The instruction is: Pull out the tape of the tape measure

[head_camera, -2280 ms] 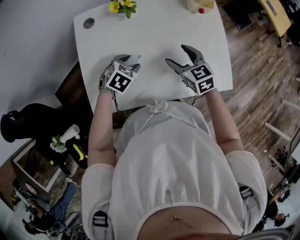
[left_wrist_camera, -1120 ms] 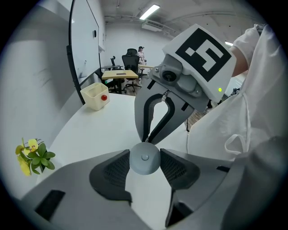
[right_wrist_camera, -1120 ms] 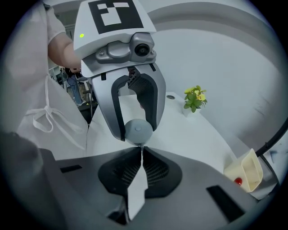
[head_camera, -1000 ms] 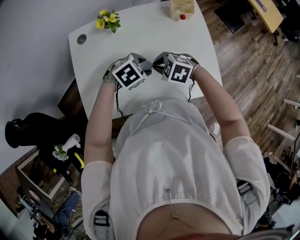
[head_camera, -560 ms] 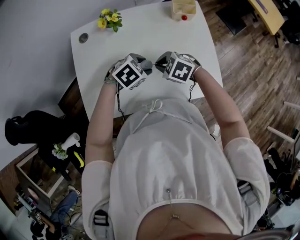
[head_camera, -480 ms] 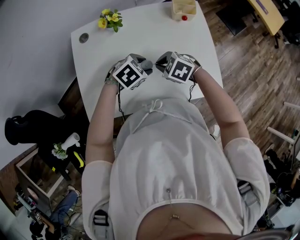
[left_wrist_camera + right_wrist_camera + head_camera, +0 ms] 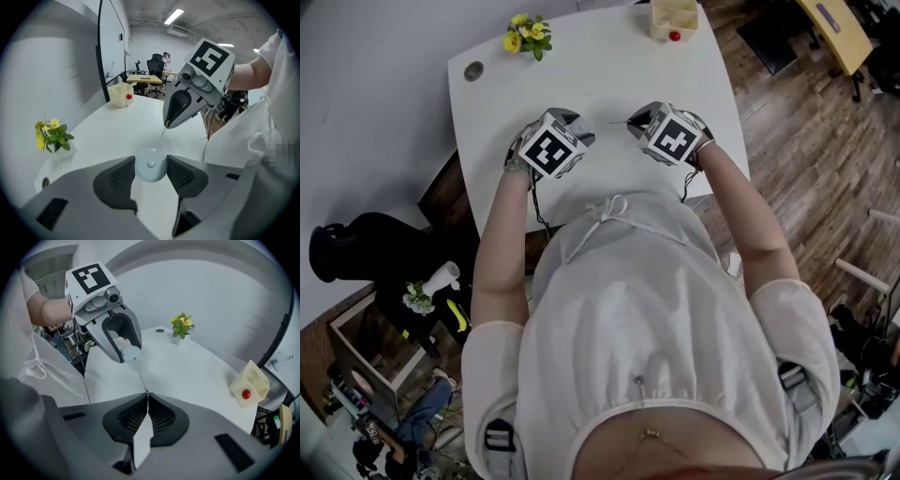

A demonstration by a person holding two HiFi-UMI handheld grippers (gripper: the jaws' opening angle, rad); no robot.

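A small round pale-blue tape measure (image 7: 150,168) sits pinched between the pads of my left gripper (image 7: 151,161), a little above the white table (image 7: 581,66). From its case a thin tape (image 7: 162,136) runs to my right gripper (image 7: 168,124), whose jaws are shut on the tape's end. In the right gripper view the tape (image 7: 140,376) leads from my right gripper (image 7: 147,394) across to the tape measure (image 7: 131,352) in the left gripper (image 7: 125,355). In the head view the left gripper (image 7: 578,134) and right gripper (image 7: 635,118) face each other over the table's near half.
A small pot of yellow flowers (image 7: 528,31) stands at the table's far left, next to a round cable hole (image 7: 473,70). A cream box with a red dot (image 7: 673,17) sits at the far right corner. Wooden floor lies to the right of the table.
The two grippers, close together before, have drawn apart. The right one has moved to the right with the tape's end, and a short length of tape now shows between them.
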